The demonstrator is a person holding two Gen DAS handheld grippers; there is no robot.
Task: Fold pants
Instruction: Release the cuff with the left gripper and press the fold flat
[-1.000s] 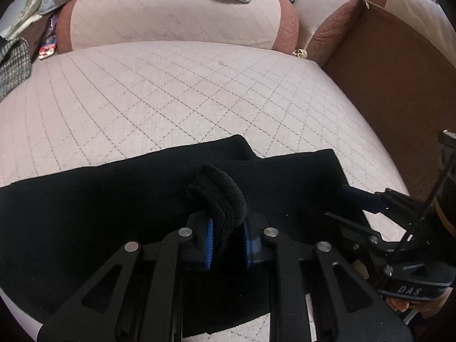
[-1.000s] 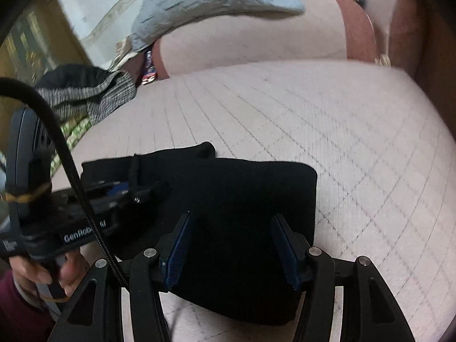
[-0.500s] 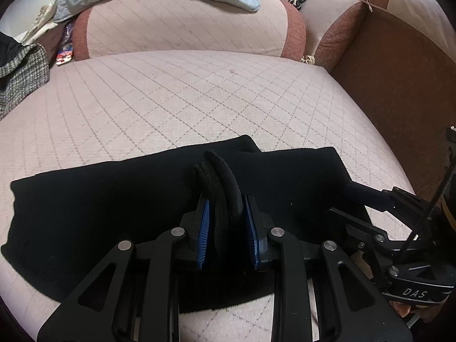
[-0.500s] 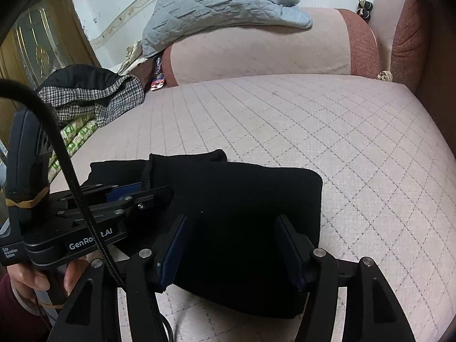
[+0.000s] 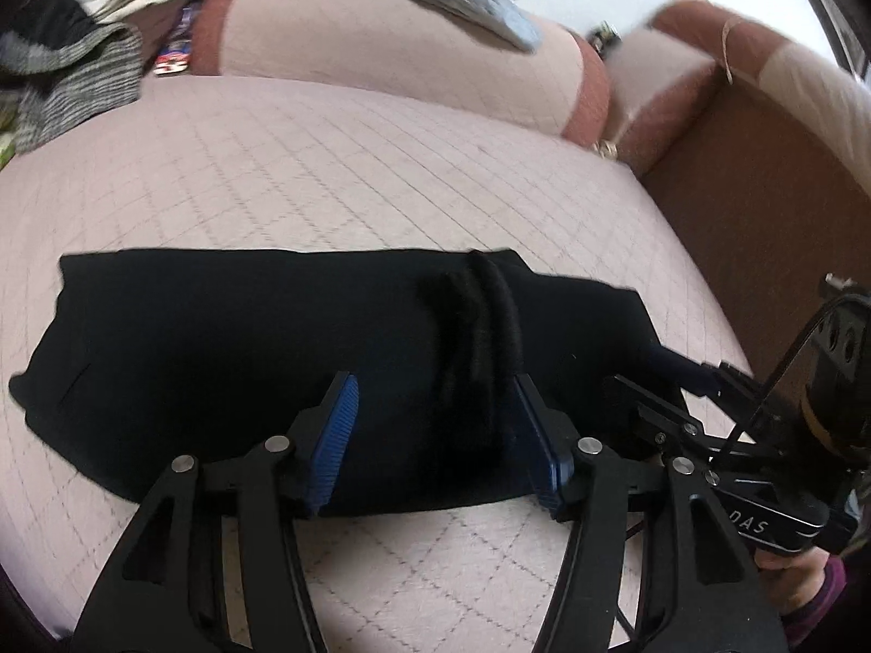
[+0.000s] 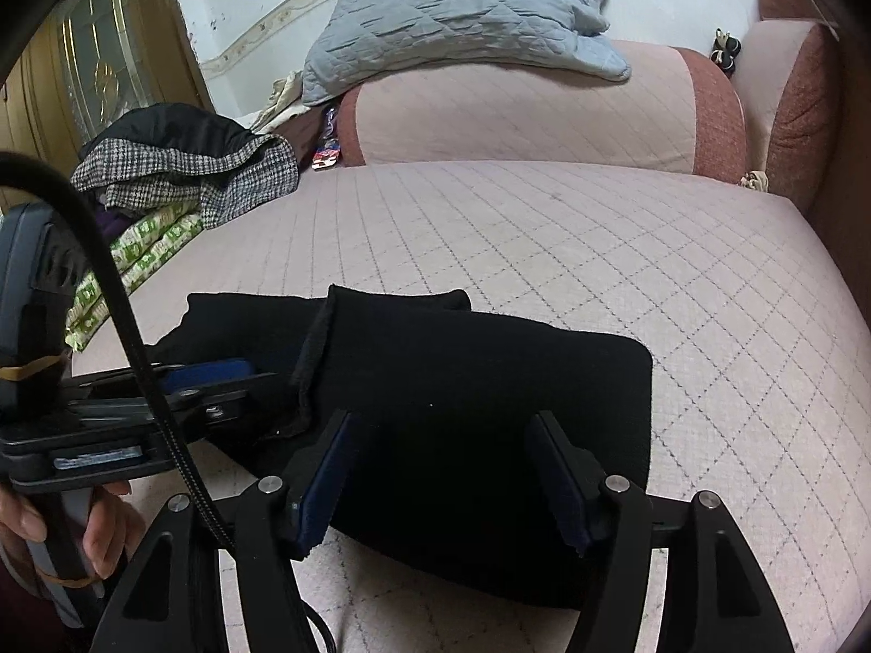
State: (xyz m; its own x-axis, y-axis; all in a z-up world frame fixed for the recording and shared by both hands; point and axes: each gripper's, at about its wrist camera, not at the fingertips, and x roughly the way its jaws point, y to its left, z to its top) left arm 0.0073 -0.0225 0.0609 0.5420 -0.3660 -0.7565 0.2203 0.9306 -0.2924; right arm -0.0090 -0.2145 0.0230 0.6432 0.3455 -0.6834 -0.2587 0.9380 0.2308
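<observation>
The black pants (image 5: 245,348) lie flat in a long folded band on the quilted pink sofa seat (image 5: 326,163). A raised ridge of cloth (image 5: 490,326) runs across them just ahead of my left gripper (image 5: 433,389), which is open and holds nothing. In the right wrist view the pants (image 6: 490,370) show a folded flap edge (image 6: 316,359) to the left. My right gripper (image 6: 443,427) is open over the pants' near edge, empty. The left gripper's fingers (image 6: 207,375) show at the left there.
A grey quilted blanket (image 6: 452,5) lies on the sofa backrest (image 6: 517,114). A heap of checked and dark clothes (image 6: 185,163) sits at the seat's far left. A brown armrest (image 5: 751,190) bounds the seat on the right.
My left gripper has opened and let go of the bunched cloth, which now lies as a ridge on the pants. The right gripper has stayed open.
</observation>
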